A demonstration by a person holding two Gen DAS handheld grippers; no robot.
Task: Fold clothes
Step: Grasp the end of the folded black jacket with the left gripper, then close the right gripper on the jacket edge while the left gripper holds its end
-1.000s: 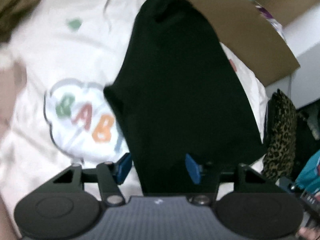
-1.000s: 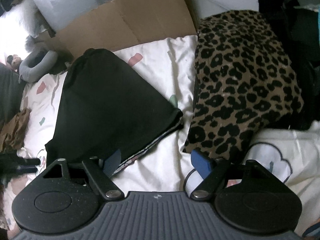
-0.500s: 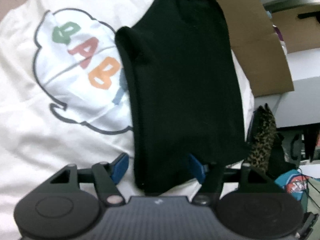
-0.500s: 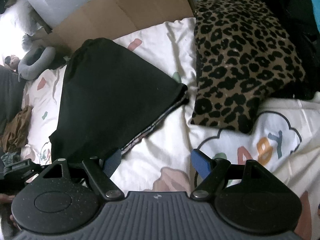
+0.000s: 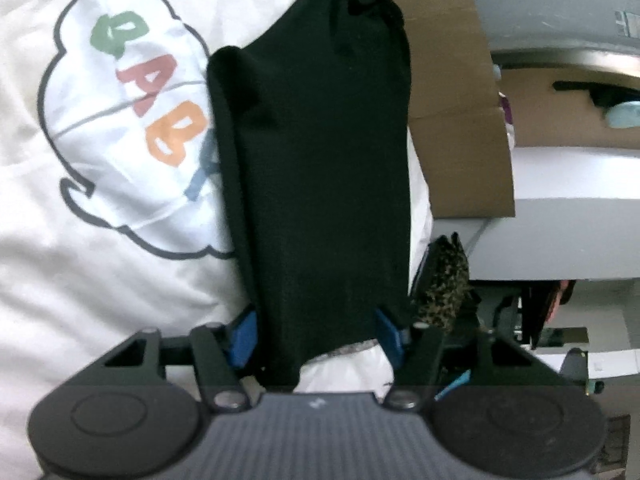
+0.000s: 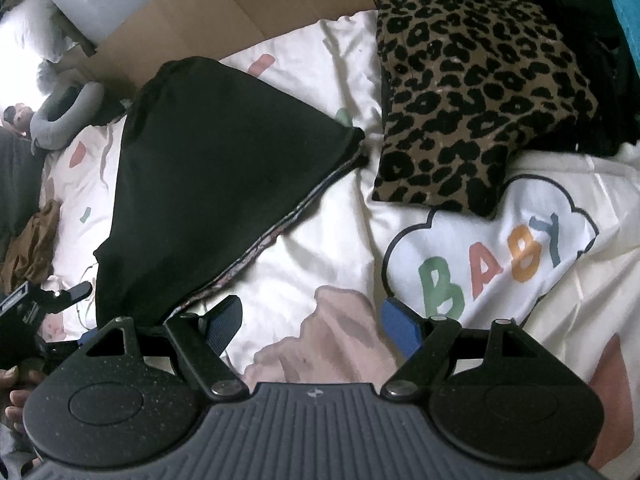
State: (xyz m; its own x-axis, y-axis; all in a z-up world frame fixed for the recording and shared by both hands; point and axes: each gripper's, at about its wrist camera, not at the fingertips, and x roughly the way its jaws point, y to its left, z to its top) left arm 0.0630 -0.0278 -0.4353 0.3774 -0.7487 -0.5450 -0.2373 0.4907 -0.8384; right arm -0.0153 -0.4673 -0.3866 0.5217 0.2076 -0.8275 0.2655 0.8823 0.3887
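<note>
The left gripper (image 5: 316, 336) has its blue pads on both sides of the near end of the black garment (image 5: 320, 140). Its jaws are closing, and I cannot tell if the pads press the cloth. The right gripper (image 6: 312, 320) stands wide apart with nothing between its pads, only the bedsheet (image 6: 320, 240) below it.

Compared with one second ago, the left view has turned and come lower: the garment now runs straight up from the jaws, and the cloud print sits higher at the left of it. In the right view the garment (image 6: 208, 184) keeps its place, flat on the sheet, while the cloud print, before half hidden beside the leopard cushion (image 6: 472, 100), now shows whole.

The cloud print (image 6: 488, 256), right of the garment, reads "BABY" in green, pink, orange and blue letters. Behind the garment lies brown cardboard (image 6: 240, 12).
</note>
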